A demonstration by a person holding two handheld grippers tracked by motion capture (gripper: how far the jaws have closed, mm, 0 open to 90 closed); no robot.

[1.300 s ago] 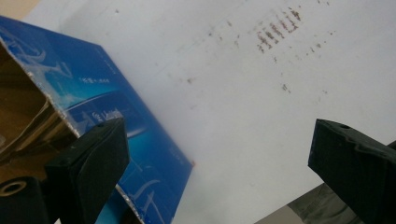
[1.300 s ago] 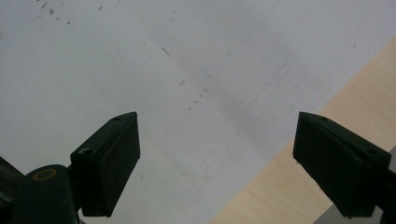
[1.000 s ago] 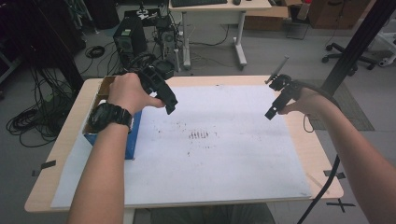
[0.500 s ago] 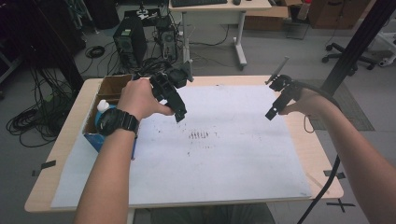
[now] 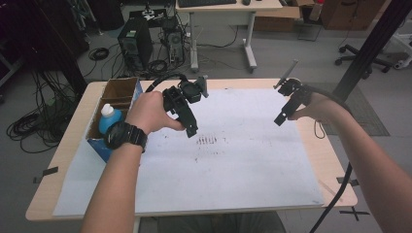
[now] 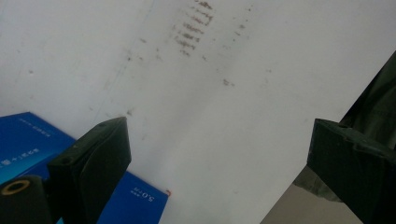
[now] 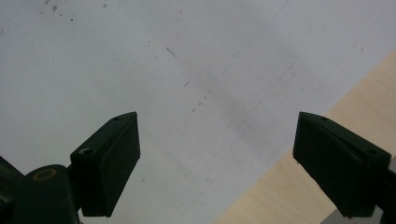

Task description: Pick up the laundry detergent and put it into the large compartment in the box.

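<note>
Left hand-held gripper [image 5: 190,127] hangs over the white sheet [image 5: 233,160], jaws wide, empty; right hand-held gripper [image 5: 281,118] likewise wide and empty. Nearest thing: bottle [image 5: 110,119], pale cap, blue body, upright inside the open cardboard box [image 5: 121,90] at the bench's left edge (blue box side near the left jaws). Judgement: approach from above, close around the neck, clear the box walls.

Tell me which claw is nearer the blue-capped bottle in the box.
Left. The left claw hovers over the white sheet just right of the bottle; the right claw hangs far across the table near its right edge.
</note>
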